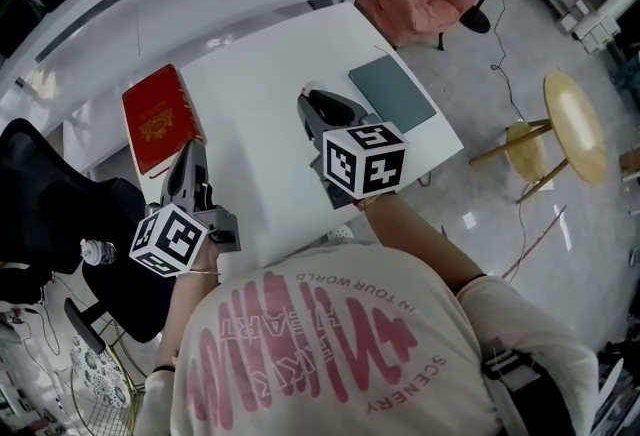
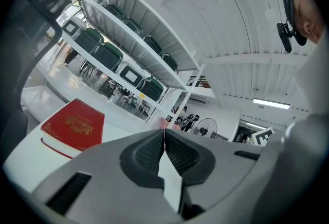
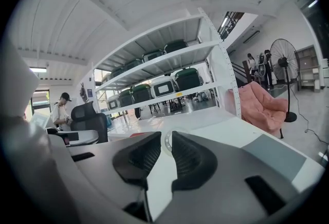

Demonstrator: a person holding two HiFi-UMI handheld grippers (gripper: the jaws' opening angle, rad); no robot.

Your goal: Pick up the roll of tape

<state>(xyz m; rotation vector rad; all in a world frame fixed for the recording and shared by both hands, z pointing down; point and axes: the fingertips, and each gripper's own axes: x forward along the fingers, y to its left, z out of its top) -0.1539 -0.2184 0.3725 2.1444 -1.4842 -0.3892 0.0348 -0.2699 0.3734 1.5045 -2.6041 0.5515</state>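
You're pinching the roll of tape w/ the right gripper. In the right gripper view its fingers are standing slightly apart, w/ a pale see-through ring sitting betw. the tips and the pads pressing on it from both sides. So the tape is sitting in that grip, out over the middle of the white desk. In the head view the roll is showing only as a small pale bit at the tips, too small to make out properly.

Progress, judging from this: reach and grasp are looking done. The lift is the part I'm not seeing clearly, as no view is showing a gap betw. the roll and the desk top, so I can't tell if it's hanging free or touching. What's probably remaining: getting it clearly up off the desk w/o it slipping, since the grip is only at the very tips.

The left gripper is doing nothing for the task. Its fingers are pressing together at the tips w/ nothing betw. them, and it's hanging at the desk's near left edge, just beside the red book. The grey-green pad is lying well apart on the right side, not getting in your way.
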